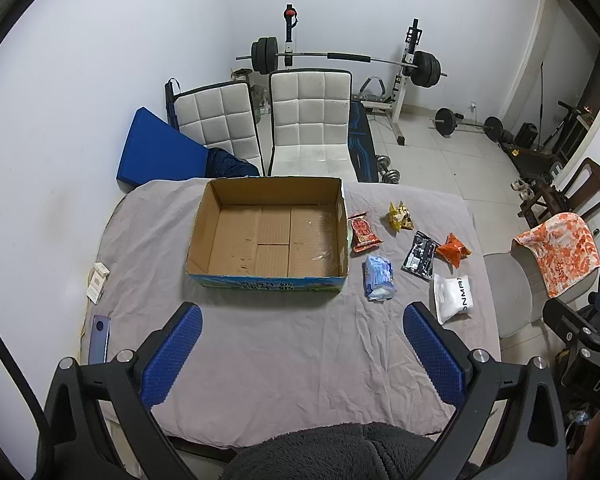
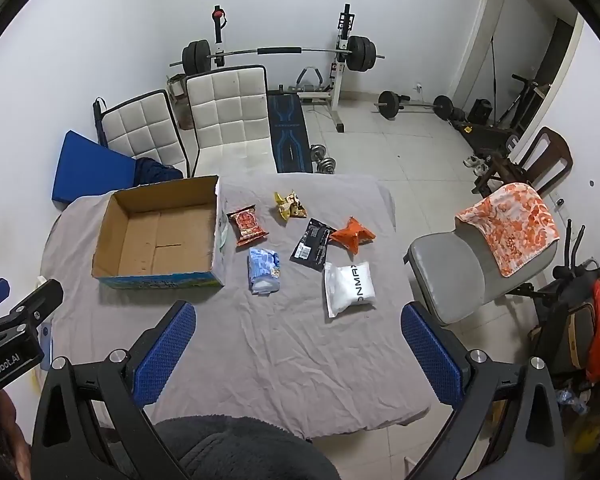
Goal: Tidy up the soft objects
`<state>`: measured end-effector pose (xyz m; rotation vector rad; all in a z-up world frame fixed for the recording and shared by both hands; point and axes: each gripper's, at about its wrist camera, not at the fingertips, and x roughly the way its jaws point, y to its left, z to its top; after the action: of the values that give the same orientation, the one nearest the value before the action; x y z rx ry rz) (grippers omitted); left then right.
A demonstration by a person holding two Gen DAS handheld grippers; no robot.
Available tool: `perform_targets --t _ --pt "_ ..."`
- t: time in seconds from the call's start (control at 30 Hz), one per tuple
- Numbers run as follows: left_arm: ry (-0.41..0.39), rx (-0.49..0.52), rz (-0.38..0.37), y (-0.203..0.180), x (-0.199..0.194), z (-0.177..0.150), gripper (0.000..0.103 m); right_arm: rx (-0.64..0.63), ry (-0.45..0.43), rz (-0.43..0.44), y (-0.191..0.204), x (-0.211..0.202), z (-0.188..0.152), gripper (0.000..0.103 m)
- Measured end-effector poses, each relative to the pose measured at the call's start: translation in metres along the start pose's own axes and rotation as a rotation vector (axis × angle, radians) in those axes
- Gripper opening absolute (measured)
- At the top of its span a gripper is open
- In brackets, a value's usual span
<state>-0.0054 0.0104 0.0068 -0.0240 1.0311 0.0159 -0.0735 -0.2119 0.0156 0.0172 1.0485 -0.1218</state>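
An open, empty cardboard box (image 1: 332,224) (image 2: 112,240) stands on the grey-clothed table (image 1: 280,360) (image 2: 280,352). To its right lie several soft packets: red (image 1: 365,232) (image 2: 247,224), yellow (image 1: 400,216) (image 2: 290,205), black (image 1: 420,255) (image 2: 313,245), orange (image 1: 454,250) (image 2: 353,235), light blue (image 1: 379,273) (image 2: 264,270) and white (image 1: 454,292) (image 2: 349,288). My left gripper (image 1: 302,320) is open and empty, high above the table's near half. My right gripper (image 2: 298,318) is open and empty, likewise held above the near edge.
Two white padded chairs (image 1: 308,120) stand behind the table, with a barbell rack (image 1: 340,58) beyond. A grey chair with an orange towel (image 2: 508,224) stands to the right. A phone (image 1: 99,338) and small white boxes (image 1: 97,280) lie at the table's left edge.
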Motion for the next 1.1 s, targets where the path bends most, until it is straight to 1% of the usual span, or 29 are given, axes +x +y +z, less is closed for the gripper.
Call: perform_targets --t 0.5,0.77,1.1 --pt "-0.027 -0.006 0.004 0.003 -0.009 0.004 0.103 -0.003 -0.033 -0.003 0.009 -0.012 0.002 0.103" --pt "-0.035 -0.006 0.006 0.007 -0.012 0.004 0.103 -0.001 -0.036 0.002 0.008 -0.014 0.0 0.103" --pt "-0.051 -0.009 0.018 0.006 -0.015 -0.003 0.103 0.003 -0.051 0.013 0.01 -0.018 -0.005 0.103"
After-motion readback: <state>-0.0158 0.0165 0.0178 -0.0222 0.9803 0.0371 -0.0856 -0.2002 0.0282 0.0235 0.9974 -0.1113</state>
